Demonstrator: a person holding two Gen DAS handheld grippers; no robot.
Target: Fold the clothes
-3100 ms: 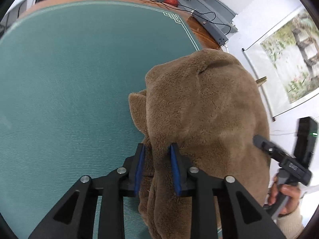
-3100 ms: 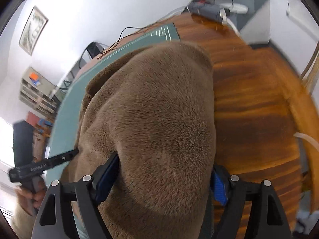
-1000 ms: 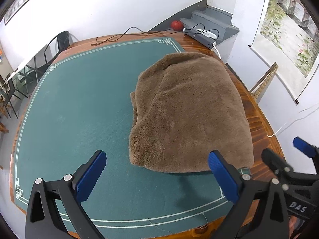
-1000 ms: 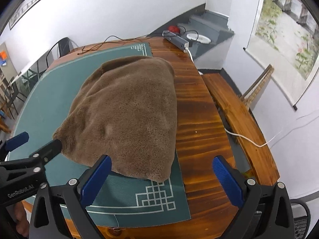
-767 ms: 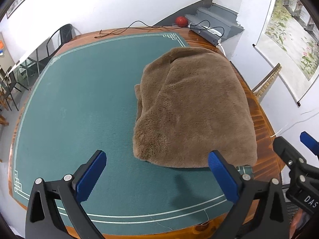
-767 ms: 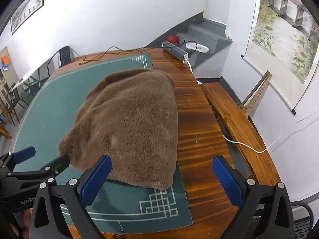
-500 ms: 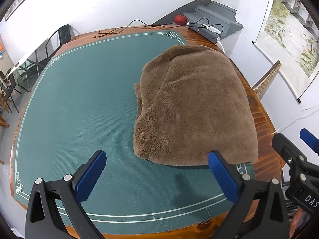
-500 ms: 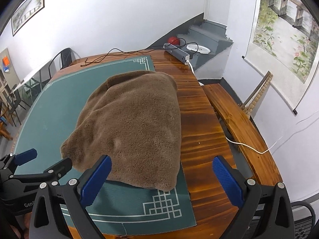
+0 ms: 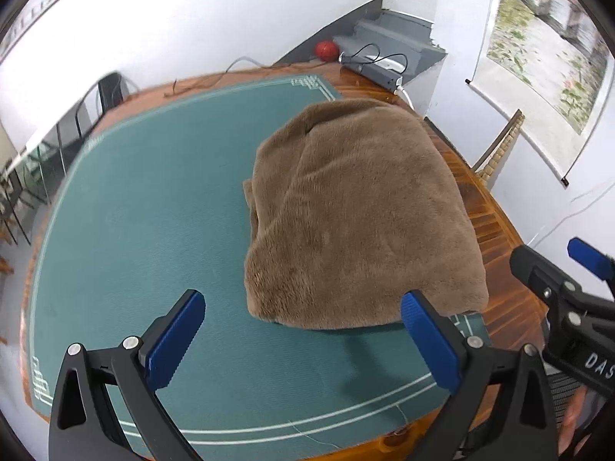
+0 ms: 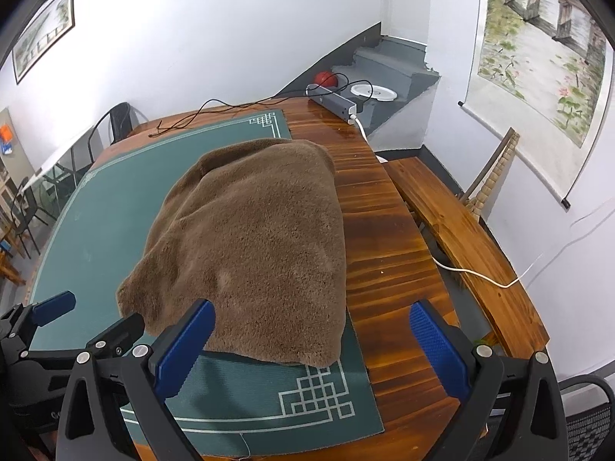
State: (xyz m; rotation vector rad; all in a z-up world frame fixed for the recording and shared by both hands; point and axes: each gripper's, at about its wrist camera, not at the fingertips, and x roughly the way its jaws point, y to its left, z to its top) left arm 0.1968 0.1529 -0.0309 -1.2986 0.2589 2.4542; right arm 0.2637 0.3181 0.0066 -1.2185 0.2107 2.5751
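Note:
A brown fleece garment [image 9: 357, 215] lies folded in a thick heap on the right part of the green mat [image 9: 146, 207]; it also shows in the right wrist view [image 10: 253, 246]. Its right edge reaches onto the bare wood of the table. My left gripper [image 9: 303, 340] is open and empty, held above the mat's near edge, short of the garment. My right gripper [image 10: 313, 349] is open and empty, above the garment's near right corner. Each gripper shows in the other's view, the right one [image 9: 565, 269] and the left one [image 10: 77, 326].
The wooden table [image 10: 384, 238] carries a power strip [image 10: 334, 103] and black cables [image 10: 215, 111] at its far end. A wooden bench [image 10: 461, 238] with a white cable runs along the right. A red ball [image 10: 326, 78] and grey steps sit beyond. Chairs stand at the left.
Three seconds ago both grippers were shut on the garment; they have let go, opened and pulled back and up. Over the last second the views shift only slightly; the garment lies still.

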